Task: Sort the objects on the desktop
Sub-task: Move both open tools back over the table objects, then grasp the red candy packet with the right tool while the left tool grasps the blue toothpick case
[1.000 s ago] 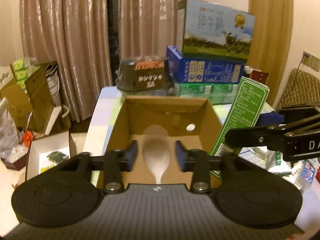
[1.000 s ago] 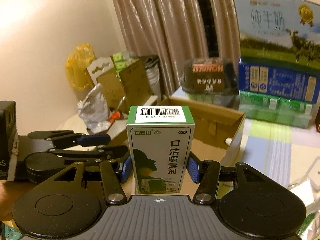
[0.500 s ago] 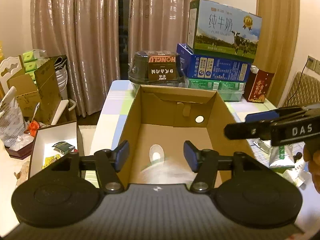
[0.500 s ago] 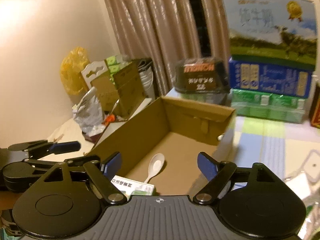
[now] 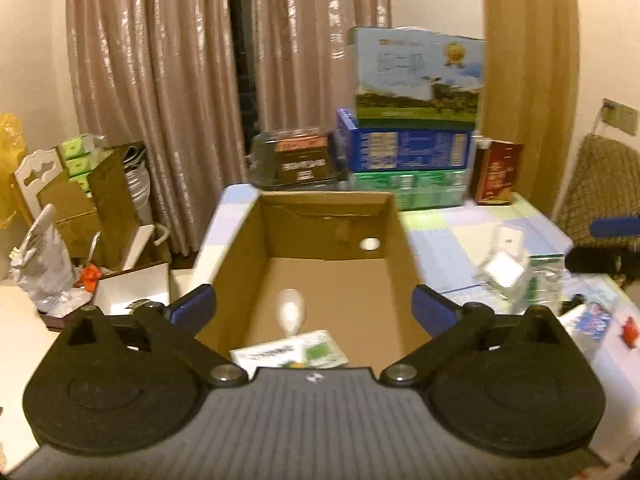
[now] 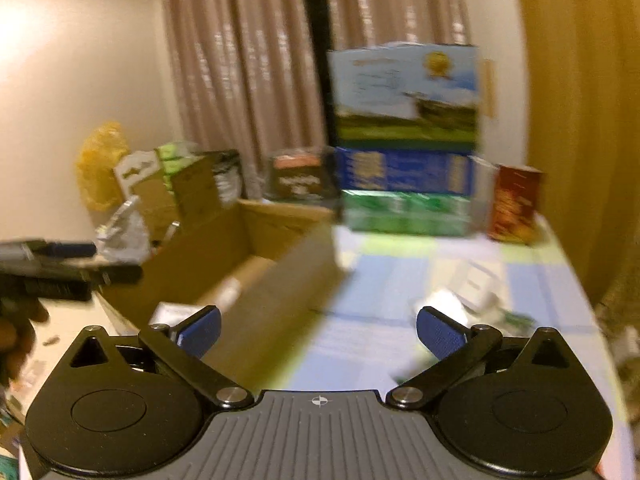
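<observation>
Two items in: white spoon and green-white medicine box lie on the floor of the cardboard box, lower centre of the left wrist view. Left gripper and right gripper have both just been opening; jaws now wide apart, nothing between them. Still to sort, I'd judge: loose packets and small white items on the checked tablecloth, right side of frame. Right view is blurred, can't identify them.
</observation>
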Demonstrator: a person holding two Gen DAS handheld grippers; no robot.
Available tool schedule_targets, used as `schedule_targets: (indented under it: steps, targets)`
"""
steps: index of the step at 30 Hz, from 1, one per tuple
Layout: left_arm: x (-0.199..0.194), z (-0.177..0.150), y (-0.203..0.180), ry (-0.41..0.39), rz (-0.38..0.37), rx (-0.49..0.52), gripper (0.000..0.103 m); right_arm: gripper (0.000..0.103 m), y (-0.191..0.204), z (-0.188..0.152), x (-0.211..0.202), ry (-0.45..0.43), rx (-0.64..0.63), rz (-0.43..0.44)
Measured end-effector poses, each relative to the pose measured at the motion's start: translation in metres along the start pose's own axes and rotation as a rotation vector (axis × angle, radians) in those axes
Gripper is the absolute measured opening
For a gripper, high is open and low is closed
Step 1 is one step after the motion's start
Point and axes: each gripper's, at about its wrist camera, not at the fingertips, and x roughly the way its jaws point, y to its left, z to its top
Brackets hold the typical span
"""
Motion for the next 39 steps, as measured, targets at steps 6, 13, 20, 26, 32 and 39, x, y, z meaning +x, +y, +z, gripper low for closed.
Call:
schedule_targets:
  steps: [6, 13, 20, 26, 32, 39]
  targets:
    - [-0.019, -0.003, -0.065, -0.018, -0.094, 0.019, 0.102, 0.101, -0.058, -0.043, -0.06, 0.041, 0.063, -0.147]
    - [-0.022, -0.01, -0.139, 0.015, -0.237, 0.039, 0.102, 0.101, -0.113, -0.073, -0.103, 0.069, 0.137, -0.263]
    - [-0.005, -0.023, -0.194, 0.09, -0.338, 0.058, 0.102, 0.101, -0.149, -0.086, -0.116, 0.088, 0.174, -0.313]
    - [0.006, -0.034, -0.225, 0.115, -0.37, 0.133, 0.102, 0.101, -0.174, -0.089, -0.102, 0.148, 0.166, -0.295]
    - [0.023, -0.042, -0.245, 0.147, -0.406, 0.197, 0.101, 0.101, -0.2, -0.093, -0.077, 0.225, 0.154, -0.278]
    - [0.048, -0.047, -0.267, 0.192, -0.448, 0.255, 0.099, 0.097, -0.219, -0.092, -0.044, 0.319, 0.124, -0.234]
